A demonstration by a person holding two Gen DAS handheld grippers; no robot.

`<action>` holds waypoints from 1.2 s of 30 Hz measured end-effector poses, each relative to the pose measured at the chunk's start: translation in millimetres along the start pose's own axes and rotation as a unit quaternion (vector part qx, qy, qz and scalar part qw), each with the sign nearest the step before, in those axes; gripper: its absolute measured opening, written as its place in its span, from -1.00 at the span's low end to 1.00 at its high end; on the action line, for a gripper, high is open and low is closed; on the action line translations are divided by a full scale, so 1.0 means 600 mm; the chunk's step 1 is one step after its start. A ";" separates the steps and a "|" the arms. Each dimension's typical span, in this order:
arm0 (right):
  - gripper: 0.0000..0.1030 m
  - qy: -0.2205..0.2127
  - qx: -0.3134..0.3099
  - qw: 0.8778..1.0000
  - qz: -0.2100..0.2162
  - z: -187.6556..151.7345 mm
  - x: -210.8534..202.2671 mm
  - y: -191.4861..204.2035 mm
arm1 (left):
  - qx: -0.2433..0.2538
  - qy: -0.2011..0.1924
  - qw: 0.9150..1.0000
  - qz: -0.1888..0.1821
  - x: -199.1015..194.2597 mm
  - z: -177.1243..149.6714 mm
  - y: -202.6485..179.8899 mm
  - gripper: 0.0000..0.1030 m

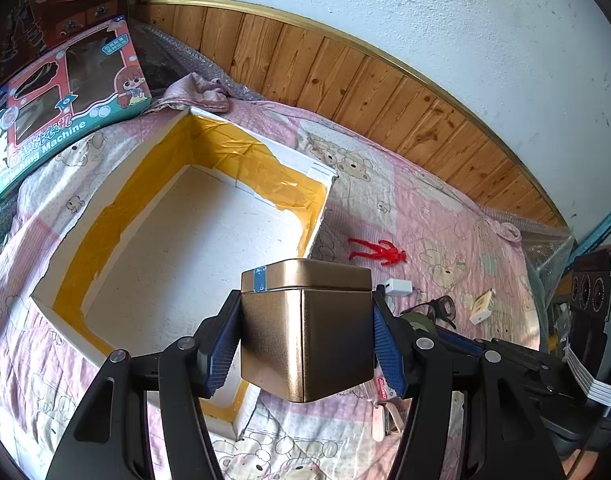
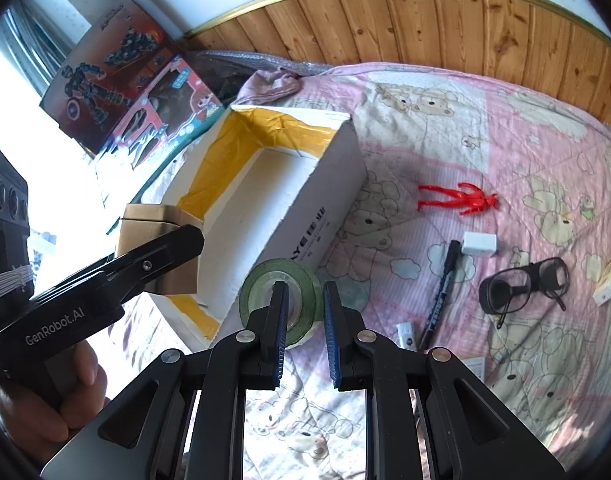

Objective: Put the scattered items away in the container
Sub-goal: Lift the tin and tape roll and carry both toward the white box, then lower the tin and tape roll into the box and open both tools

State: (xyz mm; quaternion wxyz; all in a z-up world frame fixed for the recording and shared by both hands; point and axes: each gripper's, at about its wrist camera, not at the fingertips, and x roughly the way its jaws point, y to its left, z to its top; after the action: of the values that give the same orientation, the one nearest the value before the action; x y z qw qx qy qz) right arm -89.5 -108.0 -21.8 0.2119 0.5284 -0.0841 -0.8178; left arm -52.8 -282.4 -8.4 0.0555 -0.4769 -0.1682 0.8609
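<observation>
Gold metal fills the left gripper [image 1: 307, 312]: a square brushed-gold tin with a lid and a strip of blue tape [image 1: 305, 328] sits clenched between the 2 blue ribbed pads, lifted over the near corner of the white foam box lined with yellow tape [image 1: 177, 216]. From the right wrist view, the same tin [image 2: 153, 248] hangs just at the box's near left edge, a hand [image 2: 45, 396] wrapped around the handle below. Over to the right gripper [image 2: 303, 308]: jaws parted, gripping nothing, with the left finger poking into the core of a green roll of tape [image 2: 281, 296] standing against the box's outer wall. Spreading out across the pink bear-print quilt [image 2: 445, 120]: a black marker pen [image 2: 441, 292], a white eraser-like block [image 2: 479, 243], black-framed glasses [image 2: 521, 284] and, farther back, a red plastic figure [image 2: 457, 199] lying flat. Beyond the box, 2 toy cartons [image 2: 145, 92] lean near the wood-panelled wall [image 2: 425, 20].
</observation>
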 end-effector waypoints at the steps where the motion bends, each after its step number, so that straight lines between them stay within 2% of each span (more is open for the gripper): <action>1: -0.65 0.000 -0.005 1.000 0.002 0.005 0.002 0.007 | -0.005 -0.003 1.000 0.001 -0.003 0.003 0.006 0.19; 10: -0.65 0.004 -0.033 0.999 0.021 0.046 0.026 0.052 | -0.035 -0.019 0.999 0.015 -0.017 0.032 0.058 0.19; 19: -0.65 0.010 -0.039 0.999 0.030 0.085 0.057 0.064 | -0.043 -0.026 0.998 0.025 -0.008 0.069 0.081 0.19; 27: -0.65 0.011 -0.040 0.999 0.032 0.123 0.088 0.068 | -0.048 -0.017 0.998 0.032 0.032 0.103 0.094 0.19; 36: -0.65 0.020 -0.048 0.998 0.018 0.161 0.133 0.069 | -0.053 0.004 0.997 0.059 0.092 0.137 0.126 0.19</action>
State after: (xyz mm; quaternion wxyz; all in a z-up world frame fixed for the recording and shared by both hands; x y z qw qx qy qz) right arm -193.9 -188.0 -31.8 0.2535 0.5327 -0.0503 -0.8059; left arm -146.7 -358.7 -38.7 -0.0201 -0.4918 -0.1853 0.8505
